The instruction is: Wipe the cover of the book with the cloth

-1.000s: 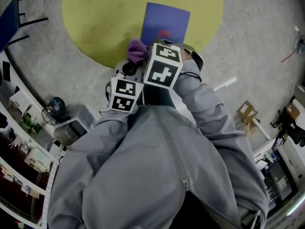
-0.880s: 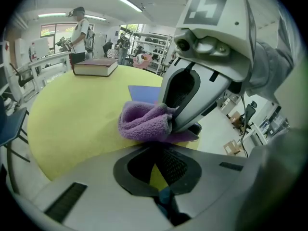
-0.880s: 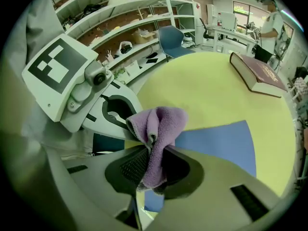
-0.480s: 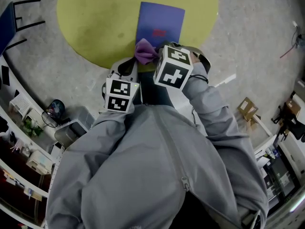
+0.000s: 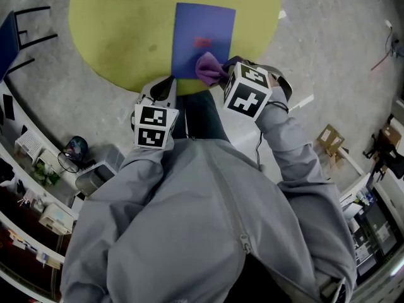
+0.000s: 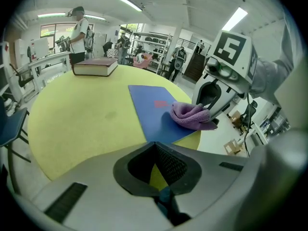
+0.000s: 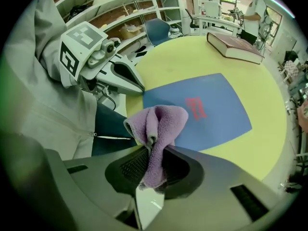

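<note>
While the purple cloth (image 7: 159, 124) is clamped by the right gripper (image 7: 153, 170) at the blue book's (image 5: 203, 40) near end, cover laid lengthwise ahead, the left gripper (image 6: 155, 150) is closed empty.

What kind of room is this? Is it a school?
Probably a lab or workshop: open shelves full of boxes, long ceiling lights, and desks with equipment on them.
</note>
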`<act>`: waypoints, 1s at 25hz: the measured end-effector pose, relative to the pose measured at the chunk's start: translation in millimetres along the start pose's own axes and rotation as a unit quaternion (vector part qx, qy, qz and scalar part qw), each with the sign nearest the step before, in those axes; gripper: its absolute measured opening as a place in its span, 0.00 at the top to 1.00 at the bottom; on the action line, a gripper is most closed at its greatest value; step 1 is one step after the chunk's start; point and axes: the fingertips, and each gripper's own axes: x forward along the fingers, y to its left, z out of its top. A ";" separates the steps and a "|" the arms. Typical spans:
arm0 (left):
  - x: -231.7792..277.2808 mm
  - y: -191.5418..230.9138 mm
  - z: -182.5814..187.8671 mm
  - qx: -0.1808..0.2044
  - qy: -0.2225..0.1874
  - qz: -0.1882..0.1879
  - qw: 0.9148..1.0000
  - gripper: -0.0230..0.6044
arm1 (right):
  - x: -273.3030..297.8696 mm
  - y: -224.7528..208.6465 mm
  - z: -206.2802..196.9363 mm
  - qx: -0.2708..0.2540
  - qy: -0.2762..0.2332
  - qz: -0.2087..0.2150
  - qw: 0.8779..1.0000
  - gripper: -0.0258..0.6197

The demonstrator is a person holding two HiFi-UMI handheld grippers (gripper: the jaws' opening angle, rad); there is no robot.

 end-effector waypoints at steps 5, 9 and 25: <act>-0.6 -0.6 -0.6 -0.001 0.000 0.003 1.000 0.94 | -2.1 -0.7 -13.2 0.012 0.005 -0.005 1.000 0.82; -1.4 -1.7 0.2 -0.003 0.000 0.004 1.000 0.94 | -4.3 -1.4 -24.1 0.021 0.013 -0.010 1.000 0.82; -3.9 -2.9 2.2 -0.007 0.013 0.001 1.000 0.94 | -21.0 0.2 -72.6 0.068 0.062 -0.030 0.995 0.82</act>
